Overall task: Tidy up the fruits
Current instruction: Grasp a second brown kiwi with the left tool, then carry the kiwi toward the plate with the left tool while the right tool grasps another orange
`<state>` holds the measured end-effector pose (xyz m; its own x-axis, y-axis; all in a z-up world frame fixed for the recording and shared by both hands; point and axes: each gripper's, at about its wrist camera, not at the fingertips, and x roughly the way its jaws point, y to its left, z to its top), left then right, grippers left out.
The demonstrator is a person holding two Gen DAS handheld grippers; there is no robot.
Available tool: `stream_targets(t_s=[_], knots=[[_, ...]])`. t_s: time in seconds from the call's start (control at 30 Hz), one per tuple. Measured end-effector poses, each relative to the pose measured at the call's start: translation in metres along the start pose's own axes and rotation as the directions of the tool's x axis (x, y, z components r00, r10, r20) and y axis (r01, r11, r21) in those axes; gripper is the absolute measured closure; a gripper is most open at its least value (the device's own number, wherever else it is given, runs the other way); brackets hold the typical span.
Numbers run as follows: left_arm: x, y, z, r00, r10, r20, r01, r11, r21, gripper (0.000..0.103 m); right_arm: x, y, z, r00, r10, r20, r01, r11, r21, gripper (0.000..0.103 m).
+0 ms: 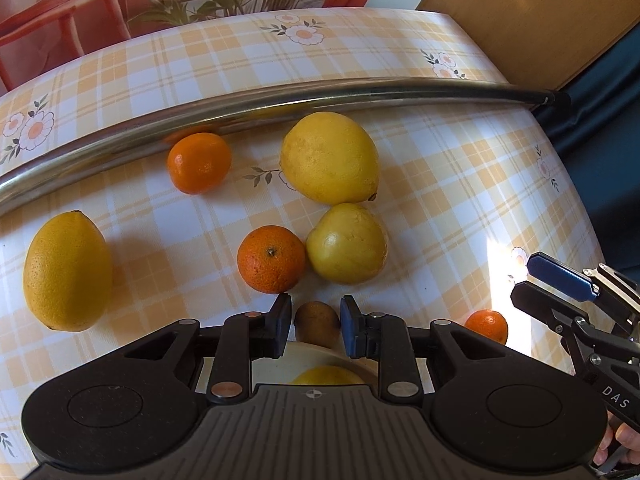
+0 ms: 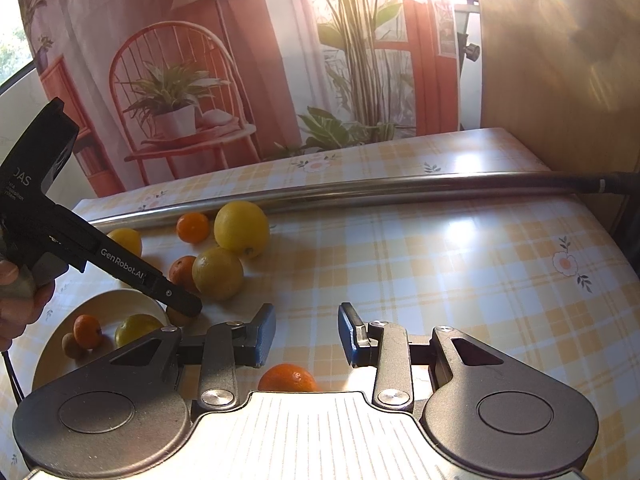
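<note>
My left gripper is shut on a small brown fruit just above the rim of a cream plate. In the right wrist view the left gripper hangs at the plate's far edge. The plate holds a mandarin, a lemon and another small brown fruit. My right gripper stands open, above and just beyond a lone mandarin. Loose on the table lie two lemons, a yellow round fruit and two mandarins.
A shiny metal tube runs across the table behind the fruit. The checked tablecloth stretches bare to the right. A wooden panel stands at the right and a printed backdrop at the back. A hand holds the left gripper.
</note>
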<state>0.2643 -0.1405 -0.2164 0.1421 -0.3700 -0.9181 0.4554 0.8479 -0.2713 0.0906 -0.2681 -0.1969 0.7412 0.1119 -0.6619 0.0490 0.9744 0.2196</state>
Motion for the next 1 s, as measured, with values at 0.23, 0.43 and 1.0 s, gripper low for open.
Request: stream_targets(t_s=[0.23,0.43,1.0], knots=[[0.002,-0.005,-0.004,1.0,0.025,0.017,-0.026,0.999,0.031,0.076,0.0,-0.002,-0.001,1.0,0.001,-0.003,-0.001,1.0,0.008,0.07],[-0.012,-0.004,-0.008,0.997,0.017,0.08,-0.017,1.0,0.011,0.077,0.0,-0.003,-0.002,1.0,0.001,-0.003,-0.001,1.0,0.01,0.07],[-0.044,0.001,-0.019,0.984,-0.026,0.178,0.028,1.0,-0.011,0.077,-0.002,-0.003,-0.003,1.0,-0.004,-0.015,0.005,1.0,0.012,0.07]])
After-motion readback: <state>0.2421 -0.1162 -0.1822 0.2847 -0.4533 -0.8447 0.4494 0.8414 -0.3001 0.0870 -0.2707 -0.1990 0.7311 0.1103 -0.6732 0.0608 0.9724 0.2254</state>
